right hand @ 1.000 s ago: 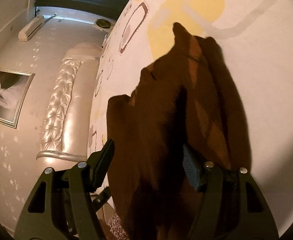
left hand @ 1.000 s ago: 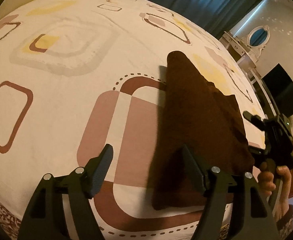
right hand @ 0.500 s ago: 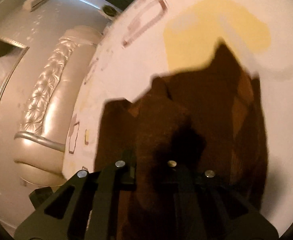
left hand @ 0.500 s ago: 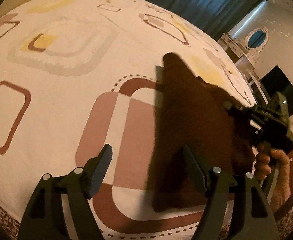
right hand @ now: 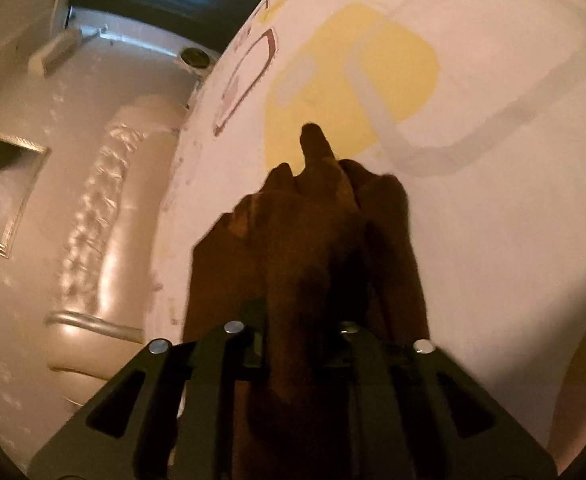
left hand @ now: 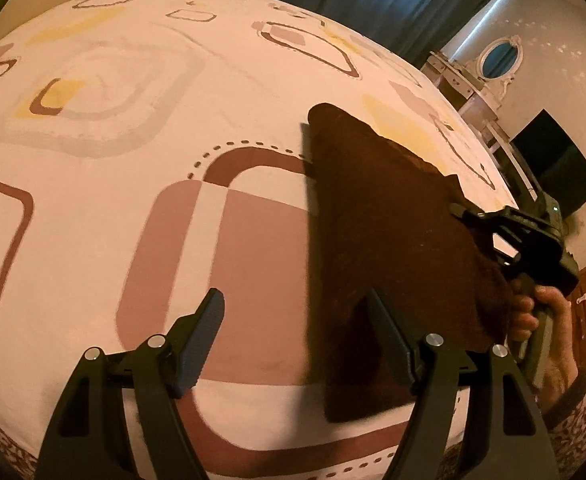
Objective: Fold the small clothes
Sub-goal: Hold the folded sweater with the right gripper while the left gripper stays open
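On one patterned bed (left hand: 141, 92), one brown garment (left hand: 389, 240), right tool (right hand: 305, 320) pinching it, left tool (left hand: 293, 336) wide.

Bed (left hand: 141, 128), patterned cream sheet; dark brown cloth (left hand: 381, 240) lying on it

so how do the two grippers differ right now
The left gripper is open with nothing between its fingers, while the right gripper is shut on the brown cloth. The left hovers at the cloth's near edge; the right pinches its far side, bunching it. Both are black two-finger grippers over the patterned bedspread.
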`<act>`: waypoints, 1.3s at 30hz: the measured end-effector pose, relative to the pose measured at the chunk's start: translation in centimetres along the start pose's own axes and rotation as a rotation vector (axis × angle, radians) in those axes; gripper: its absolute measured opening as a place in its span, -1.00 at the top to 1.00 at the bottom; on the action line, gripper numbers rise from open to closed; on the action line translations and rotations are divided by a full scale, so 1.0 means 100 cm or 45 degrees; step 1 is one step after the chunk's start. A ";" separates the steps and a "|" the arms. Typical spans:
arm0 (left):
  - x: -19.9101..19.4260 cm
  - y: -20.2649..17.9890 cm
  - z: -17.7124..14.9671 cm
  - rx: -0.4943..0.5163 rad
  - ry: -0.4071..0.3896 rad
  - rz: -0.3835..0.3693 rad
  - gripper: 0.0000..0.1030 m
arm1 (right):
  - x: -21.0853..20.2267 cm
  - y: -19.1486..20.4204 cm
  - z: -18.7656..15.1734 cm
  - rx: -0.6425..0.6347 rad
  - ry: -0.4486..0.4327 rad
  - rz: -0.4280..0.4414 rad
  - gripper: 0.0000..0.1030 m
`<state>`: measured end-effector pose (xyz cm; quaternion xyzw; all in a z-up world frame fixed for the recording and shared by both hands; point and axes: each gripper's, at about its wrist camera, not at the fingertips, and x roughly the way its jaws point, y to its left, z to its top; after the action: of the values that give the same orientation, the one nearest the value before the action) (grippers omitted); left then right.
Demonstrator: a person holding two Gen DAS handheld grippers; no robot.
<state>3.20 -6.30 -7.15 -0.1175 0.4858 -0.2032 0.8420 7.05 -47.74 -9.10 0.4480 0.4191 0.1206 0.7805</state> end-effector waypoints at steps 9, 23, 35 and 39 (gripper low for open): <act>-0.024 0.006 -0.024 0.199 -0.046 0.002 -0.42 | -0.056 -0.006 -0.048 0.062 0.072 0.156 -0.05; -0.024 0.002 -0.045 0.159 0.010 0.002 -0.42 | -0.040 -0.004 -0.070 0.085 0.103 0.172 -0.08; -0.028 -0.016 -0.054 0.246 -0.010 0.016 -0.42 | -0.066 0.002 -0.071 -0.025 0.010 0.070 0.82; -0.022 -0.021 -0.059 0.288 0.003 0.032 -0.42 | -0.063 -0.020 -0.076 0.044 0.015 0.050 0.83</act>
<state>-3.38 -7.17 -7.55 -0.0154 0.4623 -0.2465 0.8516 -3.02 -47.90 -9.08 0.4690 0.4167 0.1313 0.7676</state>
